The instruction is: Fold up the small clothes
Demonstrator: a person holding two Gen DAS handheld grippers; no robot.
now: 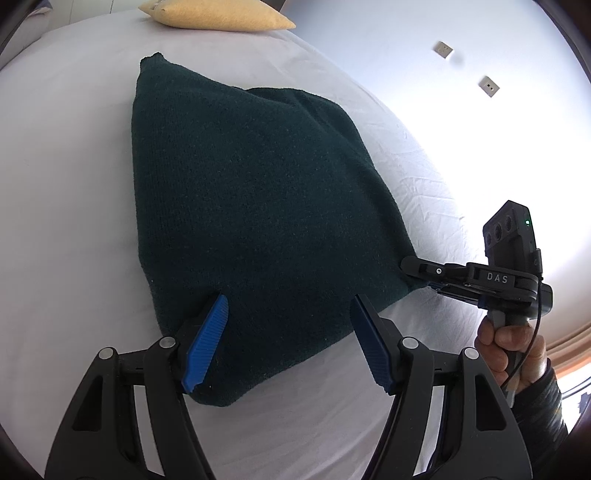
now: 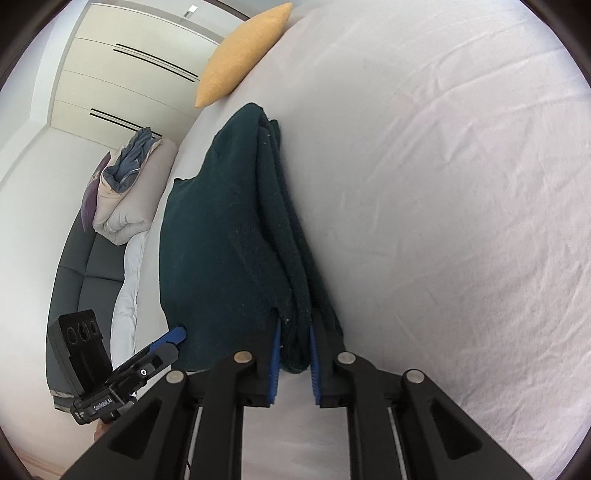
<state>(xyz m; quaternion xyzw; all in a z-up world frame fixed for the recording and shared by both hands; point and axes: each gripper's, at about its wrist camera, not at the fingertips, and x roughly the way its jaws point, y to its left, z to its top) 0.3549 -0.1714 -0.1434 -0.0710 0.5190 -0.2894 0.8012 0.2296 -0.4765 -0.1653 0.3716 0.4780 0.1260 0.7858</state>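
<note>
A dark green knitted garment (image 1: 251,206) lies folded on the white bed sheet (image 1: 66,184). My left gripper (image 1: 289,299) stands open over its near edge, the blue pads (image 1: 208,343) wide apart and pressing on nothing. In the right wrist view the left gripper (image 2: 173,341) sits at the garment's left side. My right gripper (image 2: 294,325) is shut on the garment (image 2: 229,236), with its bunched layers pinched between the blue pads. In the left wrist view the right gripper (image 1: 408,269) bites the garment's right corner, held by a person's hand (image 1: 509,343).
A yellow cushion (image 1: 218,14) lies at the bed's far end. Beside the bed a heap of bedding (image 2: 125,192) rests on a grey sofa (image 2: 85,280). White wardrobe doors (image 2: 122,74) stand behind. Creased sheet (image 2: 443,221) spreads to the right of the garment.
</note>
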